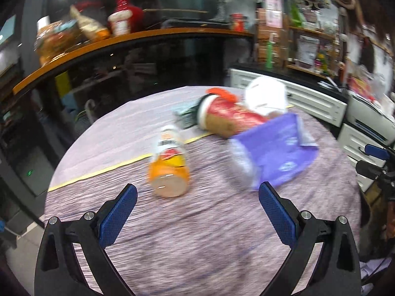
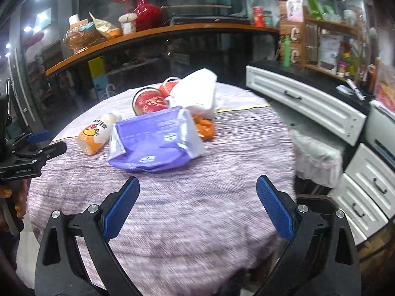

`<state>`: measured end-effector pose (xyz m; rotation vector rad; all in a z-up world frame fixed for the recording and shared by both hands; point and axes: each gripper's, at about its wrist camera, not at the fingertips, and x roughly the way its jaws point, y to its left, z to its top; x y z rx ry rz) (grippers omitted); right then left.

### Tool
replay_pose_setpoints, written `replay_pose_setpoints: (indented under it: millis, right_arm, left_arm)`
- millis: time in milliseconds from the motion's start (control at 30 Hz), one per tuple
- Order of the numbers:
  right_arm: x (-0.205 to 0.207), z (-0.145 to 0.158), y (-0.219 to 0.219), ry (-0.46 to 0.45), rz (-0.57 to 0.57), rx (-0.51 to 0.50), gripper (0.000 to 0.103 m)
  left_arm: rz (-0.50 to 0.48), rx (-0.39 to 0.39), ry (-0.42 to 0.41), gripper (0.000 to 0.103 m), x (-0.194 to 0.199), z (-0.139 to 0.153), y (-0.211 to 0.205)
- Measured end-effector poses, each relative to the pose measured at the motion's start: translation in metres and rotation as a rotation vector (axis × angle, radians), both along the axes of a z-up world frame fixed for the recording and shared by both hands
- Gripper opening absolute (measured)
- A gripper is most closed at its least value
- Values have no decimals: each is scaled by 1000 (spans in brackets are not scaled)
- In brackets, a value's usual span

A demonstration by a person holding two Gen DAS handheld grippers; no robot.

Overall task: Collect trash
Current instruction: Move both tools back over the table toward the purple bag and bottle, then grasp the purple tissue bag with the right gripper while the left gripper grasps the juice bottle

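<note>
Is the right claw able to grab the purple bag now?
Probably yes. The right claw is open and empty, and the purple bag lies just ahead on the tablecloth, with nothing between them.

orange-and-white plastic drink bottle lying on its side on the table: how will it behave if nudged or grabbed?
The orange-and-white plastic drink bottle lies on its side on the wrinkled purple tablecloth, so it will probably roll if nudged sideways. Its smooth round body may slip between pads. It looks full, so likely fairly heavy.
</note>
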<state>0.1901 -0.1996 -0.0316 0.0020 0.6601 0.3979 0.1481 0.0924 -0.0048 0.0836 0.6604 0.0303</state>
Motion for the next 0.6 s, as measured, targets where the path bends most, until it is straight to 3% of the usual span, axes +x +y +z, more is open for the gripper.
replay_pose_setpoints:
  millis: [300,600]
  right_arm:
    - [53,-13,36,48,51,-47,83]
    - [85,-24,55,63,61,-110,57]
  left_arm:
    - [48,-39,67,97,26,-16,44]
    - [16,-52,158,97,80,-23,51]
